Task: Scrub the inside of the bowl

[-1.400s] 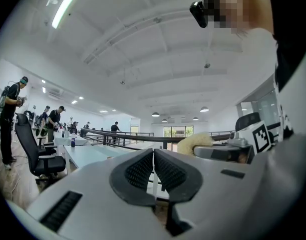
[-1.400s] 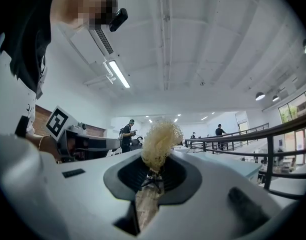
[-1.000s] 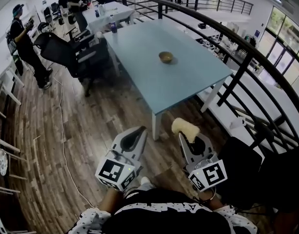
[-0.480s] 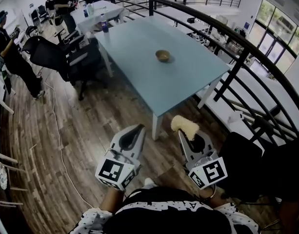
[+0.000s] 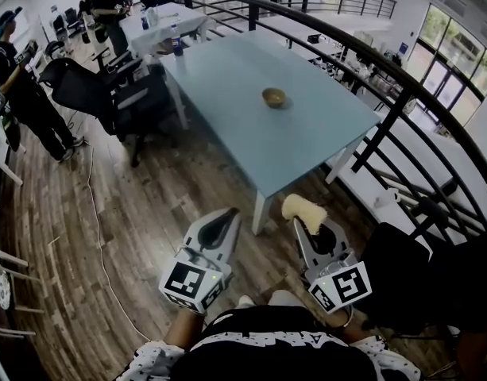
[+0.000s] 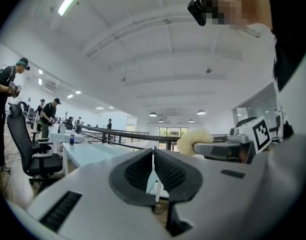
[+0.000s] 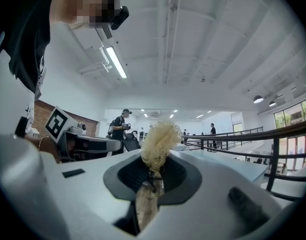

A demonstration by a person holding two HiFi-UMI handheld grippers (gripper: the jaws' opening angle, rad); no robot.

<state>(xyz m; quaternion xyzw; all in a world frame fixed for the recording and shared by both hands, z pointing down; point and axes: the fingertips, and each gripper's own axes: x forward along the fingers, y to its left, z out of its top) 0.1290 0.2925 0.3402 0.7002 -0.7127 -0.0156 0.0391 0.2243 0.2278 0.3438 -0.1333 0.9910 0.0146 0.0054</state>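
The person wears a black top (image 5: 267,349) with white letters across it. White sleeves (image 5: 150,361) with little black dots show at 7 and 5 o'clock of the head view. The left claw (image 5: 226,216) and the right claw (image 5: 307,227) are light grey shells with black ribbed pads (image 6: 140,173) inside. Each has a white cube (image 5: 194,282) with black square marks.

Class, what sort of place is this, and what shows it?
Probably an open-plan office or lab, perhaps on an upper level: long tables, office chairs and a black railing along the edge.
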